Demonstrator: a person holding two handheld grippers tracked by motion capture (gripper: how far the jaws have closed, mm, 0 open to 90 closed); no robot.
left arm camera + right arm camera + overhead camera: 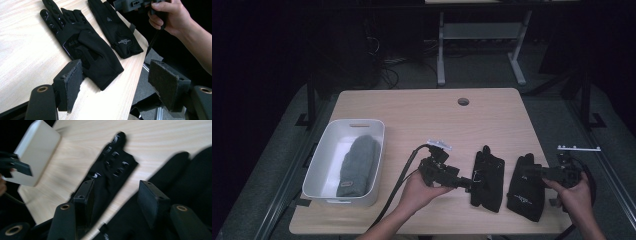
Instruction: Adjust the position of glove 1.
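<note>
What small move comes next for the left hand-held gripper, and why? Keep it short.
Probably ease the left hand-held gripper forward and down, then close it on the cuff of the nearer black glove. Its jaws stand open with one pad already at the glove's cuff edge, and the white bin holding a grey item waits nearby.

My left gripper (pixel 467 184): black blocky body, a pale grey three-cornered plate on top, a thick black cable trailing from it.
Its jaws: two flat black arms, each faced with a dark, rough, frayed-edged pad (pixel 75 82) and ending in a brass-ringed hole.
My right gripper (pixel 528 172): matching black body, black cable looping behind it.
Its jaws: black rectangular blocks with small screw holes and brass-ringed pivots.
My arms: bare, no sleeves in sight.
</note>
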